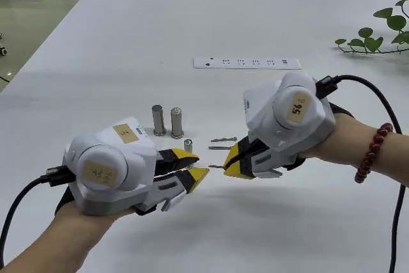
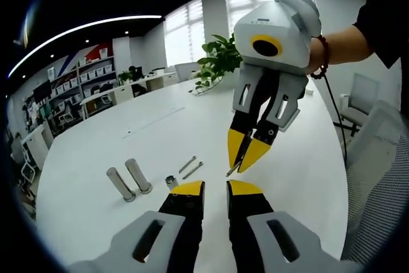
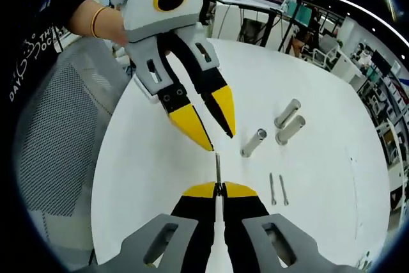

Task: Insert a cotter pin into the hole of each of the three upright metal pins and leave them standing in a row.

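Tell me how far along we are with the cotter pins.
Done: nothing visible; none of the three metal pins seems to carry a cotter pin. In hand: the right claw is shut on one cotter pin; the left claw is open. Left: all three, with two spare cotter pins lying loose.

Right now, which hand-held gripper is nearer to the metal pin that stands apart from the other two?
Left. The left hand-held gripper has its tips right beside the lone metal pin; the right hand-held gripper, shut on a cotter pin, is farther off.
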Motion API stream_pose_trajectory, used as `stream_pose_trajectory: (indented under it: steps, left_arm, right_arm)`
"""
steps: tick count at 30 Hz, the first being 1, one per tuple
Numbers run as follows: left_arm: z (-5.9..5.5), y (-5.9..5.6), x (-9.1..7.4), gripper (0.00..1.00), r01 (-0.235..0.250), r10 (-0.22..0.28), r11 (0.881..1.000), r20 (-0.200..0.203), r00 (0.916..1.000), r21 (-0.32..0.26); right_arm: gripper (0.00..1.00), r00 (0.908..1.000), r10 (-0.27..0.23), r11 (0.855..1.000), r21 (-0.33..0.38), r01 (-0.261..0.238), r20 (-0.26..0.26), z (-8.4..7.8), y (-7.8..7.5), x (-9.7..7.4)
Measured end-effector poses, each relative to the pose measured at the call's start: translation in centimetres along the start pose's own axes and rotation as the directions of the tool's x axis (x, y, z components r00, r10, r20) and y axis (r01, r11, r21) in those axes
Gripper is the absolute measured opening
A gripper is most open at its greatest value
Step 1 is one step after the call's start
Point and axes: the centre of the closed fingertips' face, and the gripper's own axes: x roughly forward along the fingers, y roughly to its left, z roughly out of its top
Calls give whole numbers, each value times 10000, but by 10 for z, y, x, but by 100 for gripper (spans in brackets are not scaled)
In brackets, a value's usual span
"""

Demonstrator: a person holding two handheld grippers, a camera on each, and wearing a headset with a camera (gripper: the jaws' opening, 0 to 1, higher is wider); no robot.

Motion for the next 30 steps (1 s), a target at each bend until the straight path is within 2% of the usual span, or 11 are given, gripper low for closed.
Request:
stream_pose_trajectory:
  steps: [5, 10, 15, 19, 25, 30]
  left_arm:
    - [-4, 13, 1, 14, -488, 497, 9967, 110, 9987, -646]
    - [-9, 24, 1, 13, -1001, 1005, 9916, 4, 9949, -824]
    - [-12, 33, 3, 12, -1266, 1289, 9847, 116, 9916, -1201]
    - [-19, 38, 8, 11, -1448, 1455, 9799, -53, 9894, -1370]
    - [-29, 47, 20, 15, -1762, 1731, 9733, -338, 9843, -1473]
    - [-34, 48, 29, 18, -1857, 1797, 9712, -532, 9823, -1492]
  right_arm:
    - [0, 9991, -288, 9995, 88, 291, -302, -3, -12, 2]
    - [0, 9985, -456, 9987, 195, 462, -307, -2, -21, 5]
    - [0, 9978, -553, 9974, 448, 569, -372, -4, -27, 10]
    - [0, 9973, -608, 9966, 533, 630, -421, -4, -32, 14]
    - [0, 9969, -621, 9957, 655, 651, -475, -3, -38, 21]
    - [0, 9965, -623, 9953, 703, 662, -556, -5, -42, 25]
